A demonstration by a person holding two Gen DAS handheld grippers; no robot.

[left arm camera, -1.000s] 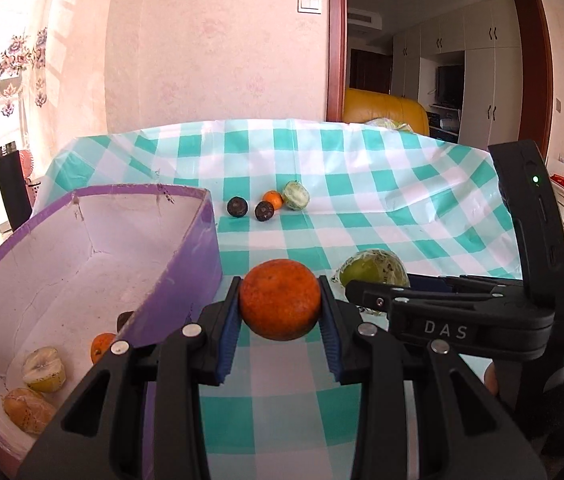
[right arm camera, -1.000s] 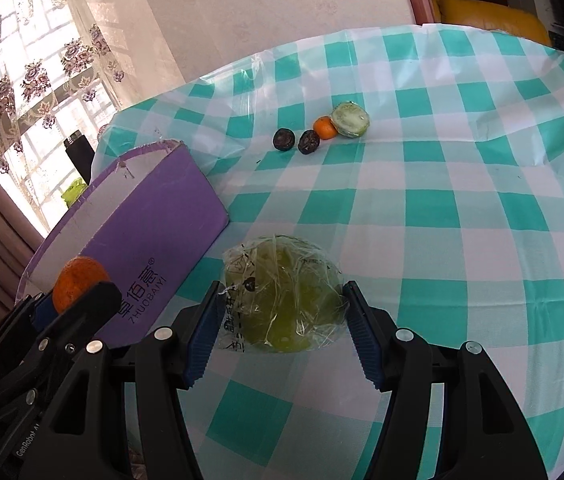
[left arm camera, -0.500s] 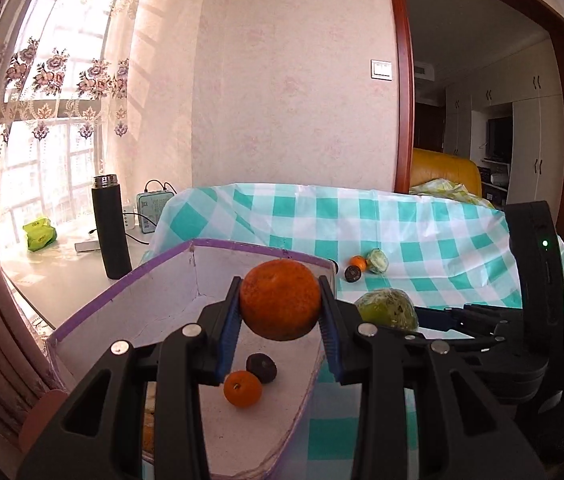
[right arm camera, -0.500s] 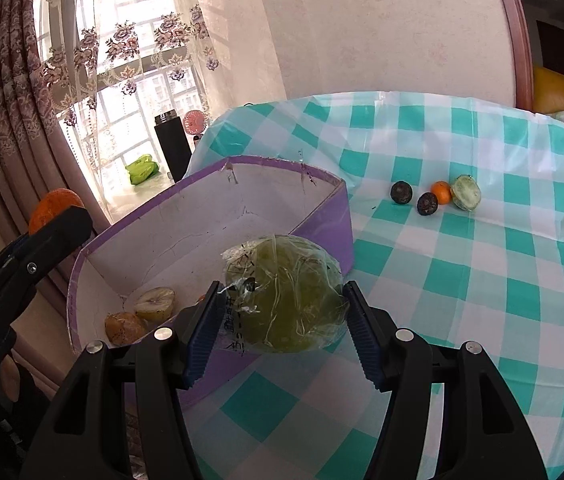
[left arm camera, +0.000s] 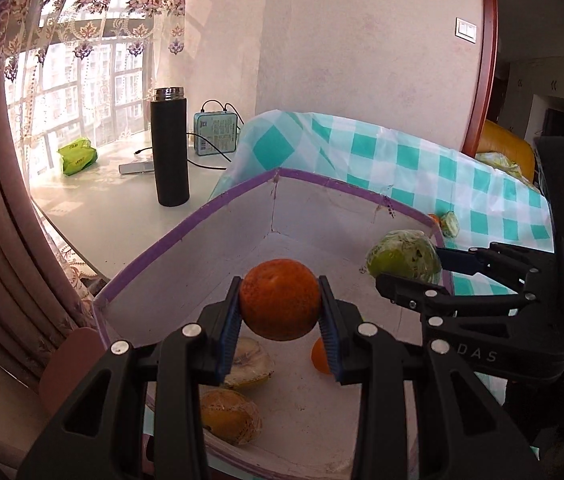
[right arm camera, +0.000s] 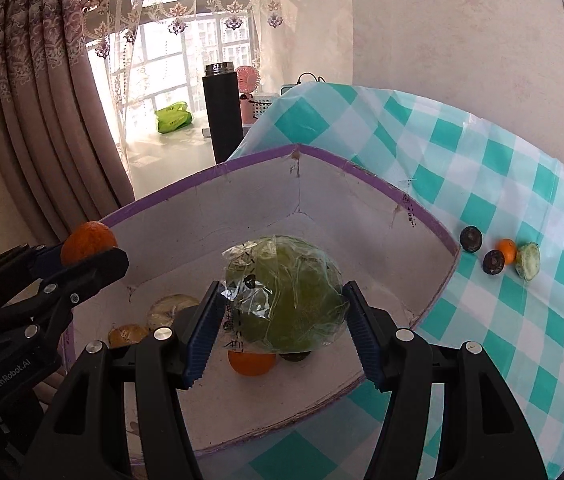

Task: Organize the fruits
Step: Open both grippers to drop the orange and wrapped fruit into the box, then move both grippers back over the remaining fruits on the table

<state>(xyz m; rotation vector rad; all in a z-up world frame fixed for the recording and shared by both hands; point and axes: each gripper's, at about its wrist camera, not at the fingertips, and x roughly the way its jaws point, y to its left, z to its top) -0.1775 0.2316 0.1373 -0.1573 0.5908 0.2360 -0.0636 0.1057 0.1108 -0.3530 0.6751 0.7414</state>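
My left gripper (left arm camera: pixel 280 322) is shut on a large orange (left arm camera: pixel 280 304) and holds it above the inside of the purple box (left arm camera: pixel 242 188). My right gripper (right arm camera: pixel 282 330) is shut on a green fruit wrapped in plastic film (right arm camera: pixel 286 300), also above the box (right arm camera: pixel 362 172). Each gripper shows in the other's view, the right one (left arm camera: pixel 414 276) and the left one (right arm camera: pixel 94 254). In the box lie a small orange (right arm camera: pixel 252 362), a dark fruit partly hidden (right arm camera: pixel 294 357) and two pale wrapped fruits (left arm camera: pixel 230 420).
On the teal checked tablecloth (right arm camera: pixel 522 168) lie two dark fruits (right arm camera: pixel 471 239), a small orange (right arm camera: pixel 507 251) and a pale green fruit (right arm camera: pixel 528 261). A black flask (left arm camera: pixel 170 146), a green packet (left arm camera: pixel 78 156) and a small box with cables stand on the window ledge beyond the table.
Both grippers have carried their fruits from over the tablecloth leftward to above the open box; the views now look down into it. Both grips stay shut.
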